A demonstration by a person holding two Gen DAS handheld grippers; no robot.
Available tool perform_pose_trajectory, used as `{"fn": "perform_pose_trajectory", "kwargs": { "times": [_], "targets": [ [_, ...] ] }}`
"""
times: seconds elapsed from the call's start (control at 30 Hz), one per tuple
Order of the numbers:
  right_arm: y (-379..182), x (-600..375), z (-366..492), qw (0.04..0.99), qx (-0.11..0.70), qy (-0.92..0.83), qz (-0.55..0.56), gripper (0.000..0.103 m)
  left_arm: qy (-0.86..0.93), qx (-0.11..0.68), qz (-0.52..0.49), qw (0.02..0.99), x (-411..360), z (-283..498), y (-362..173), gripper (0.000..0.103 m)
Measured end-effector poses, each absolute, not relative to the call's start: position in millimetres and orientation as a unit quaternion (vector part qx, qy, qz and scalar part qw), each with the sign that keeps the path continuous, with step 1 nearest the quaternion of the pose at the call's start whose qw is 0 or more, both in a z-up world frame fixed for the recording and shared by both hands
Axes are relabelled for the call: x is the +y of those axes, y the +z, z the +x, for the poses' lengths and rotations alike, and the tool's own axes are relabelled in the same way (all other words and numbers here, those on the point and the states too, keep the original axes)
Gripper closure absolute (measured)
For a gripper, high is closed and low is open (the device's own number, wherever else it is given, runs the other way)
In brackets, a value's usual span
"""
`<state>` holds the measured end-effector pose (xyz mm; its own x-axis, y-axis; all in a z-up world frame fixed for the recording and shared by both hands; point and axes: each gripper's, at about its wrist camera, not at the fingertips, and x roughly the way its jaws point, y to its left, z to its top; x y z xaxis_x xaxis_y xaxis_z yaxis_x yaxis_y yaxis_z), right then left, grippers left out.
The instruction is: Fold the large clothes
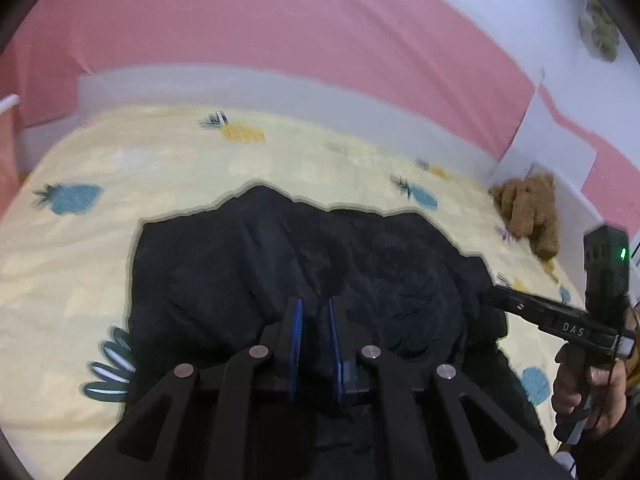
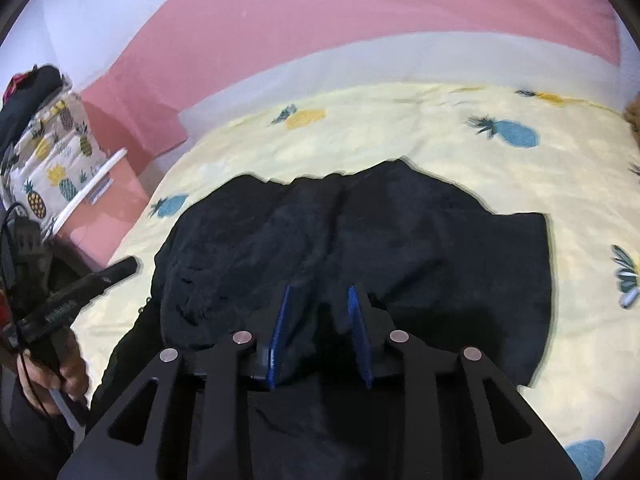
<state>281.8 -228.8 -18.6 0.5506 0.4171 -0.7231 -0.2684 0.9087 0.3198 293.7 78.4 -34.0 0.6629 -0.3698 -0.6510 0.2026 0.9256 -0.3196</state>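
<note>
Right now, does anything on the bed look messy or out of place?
The black garment lies rumpled, its far edge wavy and uneven. A brown teddy bear is slumped in the far corner of the pineapple sheet.

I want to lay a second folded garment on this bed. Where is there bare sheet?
Bare pineapple sheet runs along the far side, between the black garment and the pink-and-white wall, and left of the garment. The far right corner is crowded by the teddy bear.
</note>
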Motion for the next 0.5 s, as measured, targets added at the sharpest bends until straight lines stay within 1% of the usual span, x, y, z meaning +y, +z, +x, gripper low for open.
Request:
{"fn": "perform_pose_trajectory", "kwargs": {
  "times": [0.1, 0.17, 0.23, 0.4, 0.5],
  "targets": [
    [-61.6, -217.1, 288.8, 0.859, 0.473, 0.185, 0.063, 0.073, -0.166, 0.421, -0.1, 0.886, 60.2, 298.7, -71.4, 0.09],
    [-84.7, -217.4, 284.3, 0.856, 0.481, 0.182, 0.055, 0.073, -0.168, 0.44, -0.096, 0.877, 54.8, 296.8, -99.8, 0.09],
    [-101.2, -219.9, 279.0, 0.856, 0.483, 0.177, 0.056, 0.073, -0.169, 0.441, -0.108, 0.875, 55.4, 295.7, -115.2, 0.09],
    [-112.0, -218.8, 280.2, 0.86, 0.481, 0.162, 0.056, 0.074, -0.167, 0.444, -0.122, 0.872, 57.7, 302.4, -121.4, 0.09],
    [-99.6, -223.4, 277.8, 0.854, 0.491, 0.161, 0.066, 0.074, -0.16, 0.451, -0.111, 0.871, 55.9, 297.1, -109.0, 0.09]
  ]
}}
